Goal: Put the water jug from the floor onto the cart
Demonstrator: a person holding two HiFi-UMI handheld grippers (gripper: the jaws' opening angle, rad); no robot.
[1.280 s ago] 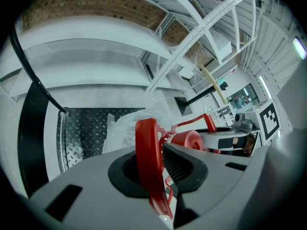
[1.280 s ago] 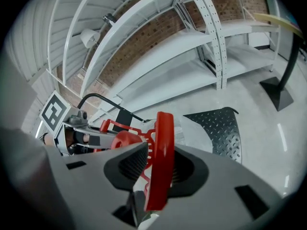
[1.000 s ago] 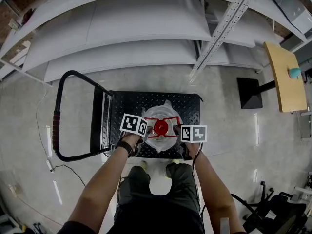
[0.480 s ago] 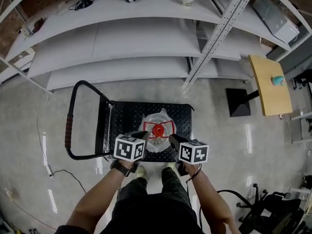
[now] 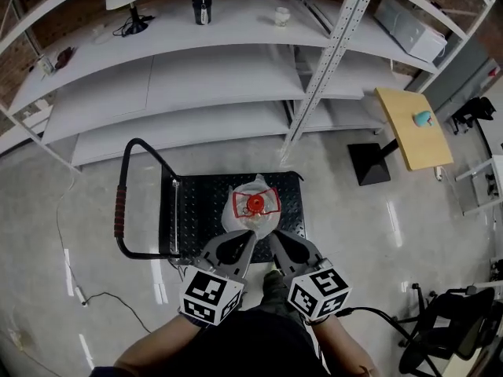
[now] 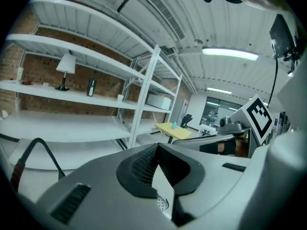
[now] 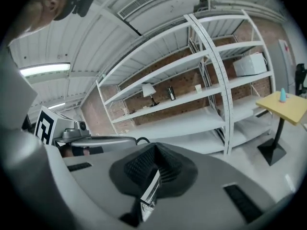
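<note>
head view: the jug [image 5: 242,220] stands upright on the cart [image 5: 200,203], its long axis vertical, cap [image 5: 255,204] up. the left gripper [image 5: 249,239] and right gripper [image 5: 273,240] have just closed, jaws pressed together, empty.

No legible text, brand name or number appears in any view. The only printed signs are the black-and-white square markers on the left marker cube [image 5: 211,295], at the rear of the left gripper [image 5: 247,240], and on the right marker cube [image 5: 318,291], at the rear of the right gripper [image 5: 273,240]. These are coded patterns, not characters. The water jug [image 5: 253,210], just ahead of both gripper tips, carries red bands with no readable print.
</note>
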